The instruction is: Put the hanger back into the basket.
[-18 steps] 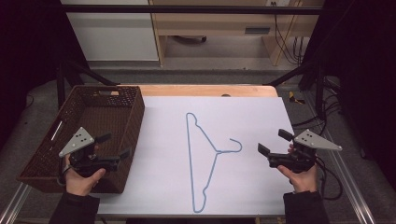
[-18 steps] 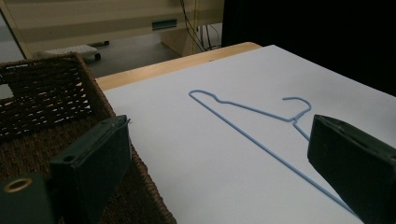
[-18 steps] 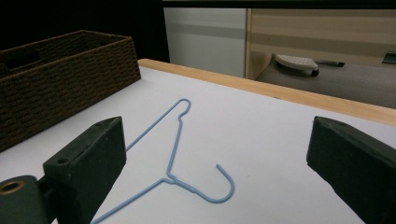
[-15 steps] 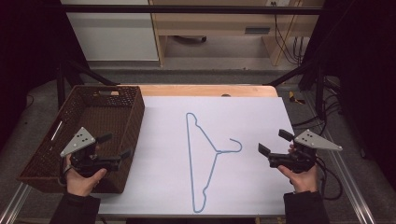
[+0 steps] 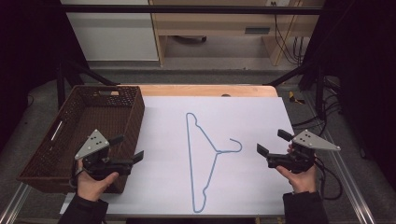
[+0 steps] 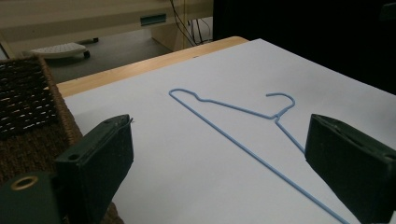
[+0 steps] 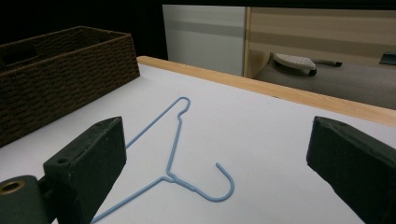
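Leftward, wicker basket [image 5: 81, 128] (contents unseen)

Wicker basket [image 5: 93, 126] (left), white sheet [image 5: 261, 121]

hanger's [image 6: 243, 140] lower end cut by left gripper view's edge; basket [image 7: 60, 88] cropped in right gripper view
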{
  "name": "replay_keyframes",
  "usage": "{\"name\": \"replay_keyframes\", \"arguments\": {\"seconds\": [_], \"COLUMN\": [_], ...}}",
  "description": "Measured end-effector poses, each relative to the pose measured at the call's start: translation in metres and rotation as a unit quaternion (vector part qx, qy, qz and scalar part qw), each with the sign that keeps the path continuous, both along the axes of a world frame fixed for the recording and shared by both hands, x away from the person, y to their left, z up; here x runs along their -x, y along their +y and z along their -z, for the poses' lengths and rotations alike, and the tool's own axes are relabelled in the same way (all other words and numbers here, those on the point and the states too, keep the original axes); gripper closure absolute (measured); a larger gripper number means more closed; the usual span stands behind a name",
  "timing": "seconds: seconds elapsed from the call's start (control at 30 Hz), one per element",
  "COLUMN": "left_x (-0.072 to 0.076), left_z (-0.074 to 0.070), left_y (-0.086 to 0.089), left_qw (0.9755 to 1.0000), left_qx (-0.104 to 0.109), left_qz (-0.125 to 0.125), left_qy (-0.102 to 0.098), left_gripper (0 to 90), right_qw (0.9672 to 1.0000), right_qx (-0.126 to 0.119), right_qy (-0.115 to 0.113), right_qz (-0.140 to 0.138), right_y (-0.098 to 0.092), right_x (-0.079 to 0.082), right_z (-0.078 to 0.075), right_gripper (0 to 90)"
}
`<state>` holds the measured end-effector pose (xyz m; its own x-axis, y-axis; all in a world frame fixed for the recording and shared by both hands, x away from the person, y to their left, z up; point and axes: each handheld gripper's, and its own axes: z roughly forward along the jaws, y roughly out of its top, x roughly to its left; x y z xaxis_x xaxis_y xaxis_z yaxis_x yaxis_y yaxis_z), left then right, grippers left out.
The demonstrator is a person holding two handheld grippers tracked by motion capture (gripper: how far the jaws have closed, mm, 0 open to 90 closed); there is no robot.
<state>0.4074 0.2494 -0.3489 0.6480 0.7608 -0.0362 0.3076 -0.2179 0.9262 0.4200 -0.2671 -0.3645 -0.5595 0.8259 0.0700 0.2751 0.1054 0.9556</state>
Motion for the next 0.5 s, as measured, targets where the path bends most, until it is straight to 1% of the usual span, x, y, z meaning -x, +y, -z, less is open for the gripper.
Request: {"name": "replay_keyframes", "arguments": {"seconds": [0.03, 0.2, 0.23, 0.3, 0.37, 0.4, 0.43, 0.47, 0.5], "left_x": [0.0, 0.0, 0.0, 0.0, -0.001, -0.001, -0.001, -0.002, -0.002], "left_z": [0.0, 0.006, 0.006, 0.009, 0.01, 0.013, 0.013, 0.017, 0.017], "left_y": [-0.002, -0.02, -0.02, -0.029, -0.032, -0.038, -0.038, -0.044, -0.044], "left_qw": [1.0, 0.9998, 0.9998, 0.9996, 0.9994, 0.9993, 0.9993, 0.999, 0.999], "left_qx": [-0.002, -0.01, -0.01, -0.012, -0.016, -0.019, -0.019, -0.025, -0.025], "left_qz": [0.002, 0.018, 0.018, 0.024, 0.025, 0.025, 0.025, 0.027, 0.027], "left_qy": [-0.002, 0.006, 0.006, 0.012, 0.015, 0.019, 0.019, 0.024, 0.024], "left_gripper": [7.9, 7.9, 8.0, 8.0, 8.0, 8.0, 8.0, 8.1, 8.1], "right_qw": [1.0, 1.0, 1.0, 1.0, 1.0, 1.0, 1.0, 1.0, 1.0], "right_qx": [0.0, 0.003, 0.003, 0.004, 0.004, 0.004, 0.004, 0.003, 0.003], "right_qy": [0.0, 0.001, 0.001, 0.003, 0.004, 0.005, 0.005, 0.004, 0.005], "right_qz": [0.0, 0.0, 0.0, -0.001, -0.001, 0.001, 0.001, 0.001, 0.0], "right_y": [0.0, 0.002, 0.002, 0.002, 0.003, 0.003, 0.003, 0.003, 0.003], "right_x": [0.0, -0.001, -0.001, -0.001, -0.002, -0.002, -0.002, -0.002, -0.002], "right_z": [0.0, 0.001, 0.001, 0.002, 0.002, 0.002, 0.002, 0.003, 0.003], "right_gripper": [5.1, 4.9, 4.9, 4.8, 4.8, 4.8, 4.8, 4.9, 4.9]}}
